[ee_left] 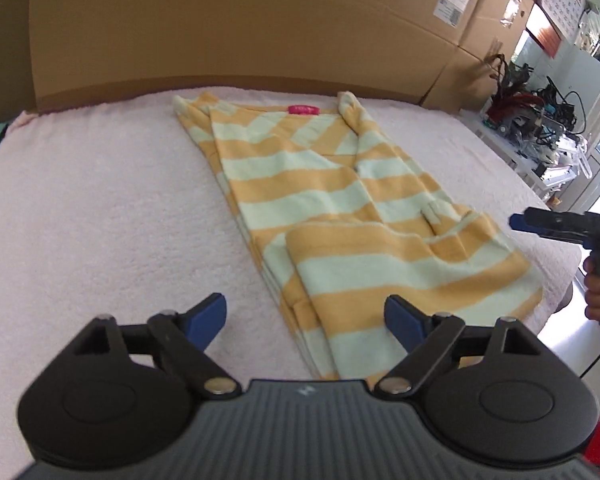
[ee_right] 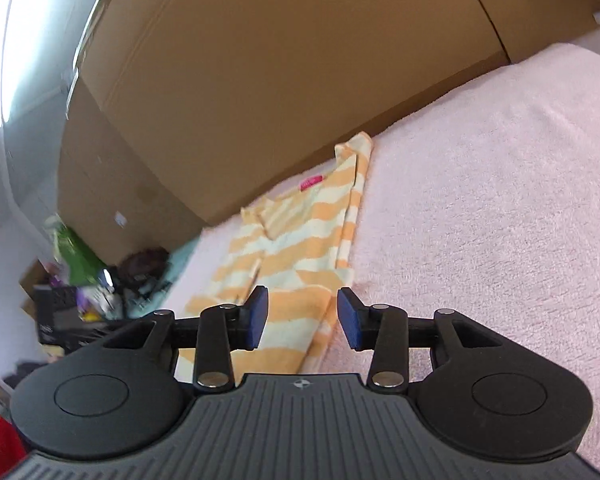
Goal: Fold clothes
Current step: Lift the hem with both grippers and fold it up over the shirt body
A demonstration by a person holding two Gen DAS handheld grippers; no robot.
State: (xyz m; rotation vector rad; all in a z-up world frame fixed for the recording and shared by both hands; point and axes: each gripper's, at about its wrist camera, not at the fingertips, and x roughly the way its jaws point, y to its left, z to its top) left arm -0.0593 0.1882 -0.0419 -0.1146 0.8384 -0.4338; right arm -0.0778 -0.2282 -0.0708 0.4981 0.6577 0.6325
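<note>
Striped shirt (ee_left: 340,208) is lying lengthwise down the middle of the bed, on the fuzzy pink blanket (ee_left: 100,208), collar end with the pink tag (ee_left: 303,110) up at the far edge against the big cardboard box (ee_left: 240,24) and the hem near the near edge. Looks like both sides are already folded in, so it's a long narrow strip, and a sleeve or flap (ee_left: 380,252) sits on top near the hem, which is probably why that end looks lumpy. Left gripper (ee_left: 305,320) hangs just over the hem end with its fingers spread wide, holding nothing, roughly straddling the strip's width, so I'd guess it's lined up to grab the bottom edge for the fold toward the collar. Right gripper (ee_right: 302,316) is about half open, also empty, off by the right edge of the bed and tilted, pointing along the shirt's side. Neither one is touching fabric, as far as I can tell.
</note>
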